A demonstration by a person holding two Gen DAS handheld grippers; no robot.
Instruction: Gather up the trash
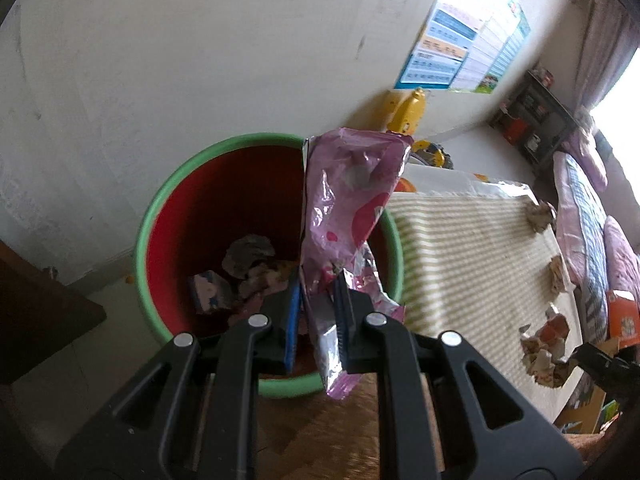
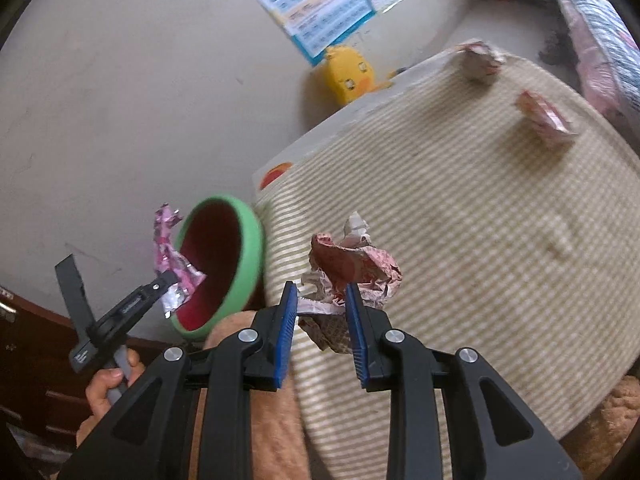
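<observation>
Bedroom floor, striped mat by a white wall. Pink foil wrapper hangs long-axis vertical, clamped in the shut left gripper, directly over the mouth of the green-rimmed bin, trash already inside. Left is nearer; a straight drop should land it. Right gripper pinches a crumpled paper wad above the mat, bin off to its left. More wads lie on the mat.
</observation>
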